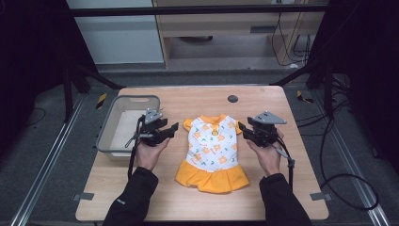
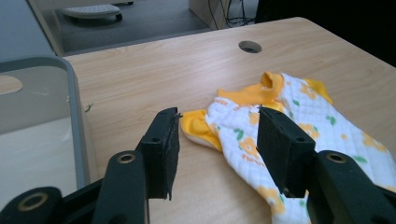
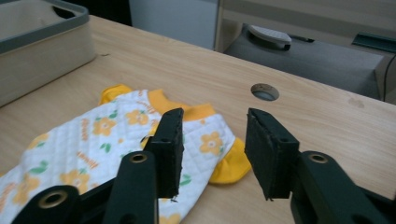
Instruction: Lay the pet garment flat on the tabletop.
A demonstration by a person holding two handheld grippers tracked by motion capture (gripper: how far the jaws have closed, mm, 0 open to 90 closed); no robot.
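At the near edge of the wooden surface [image 1: 155,197], two dark sleeves come in from below, each hand carrying a gripper. Between them a small dress [image 1: 212,153] lies flat and spread out, its orange skirt toward the person and its orange collar pointing away. The bodice is white quilted cloth printed with orange flowers and green leaves, with short orange sleeves on either side.

The left gripper [image 1: 173,128] hangs just beside the dress's sleeve on its own side, above the surface. Its jaws stand apart with nothing between them; in the left gripper view the two black pads [image 2: 161,151] frame the orange sleeve and the white bodice lying beyond, without touching the cloth. The right gripper [image 1: 243,127] mirrors it on the other side, near the opposite sleeve, jaws likewise parted and empty; in the right gripper view the dress [image 3: 107,135] lies past the pads, clear of them.

Left of the left gripper sits a grey bin [image 1: 107,136] with pale walls, close to the surface's left edge. Farther off, near the far edge of the surface, is a round cable hole [image 1: 232,99]. Beyond the surface lie grey floor, black frame legs and loose cables.
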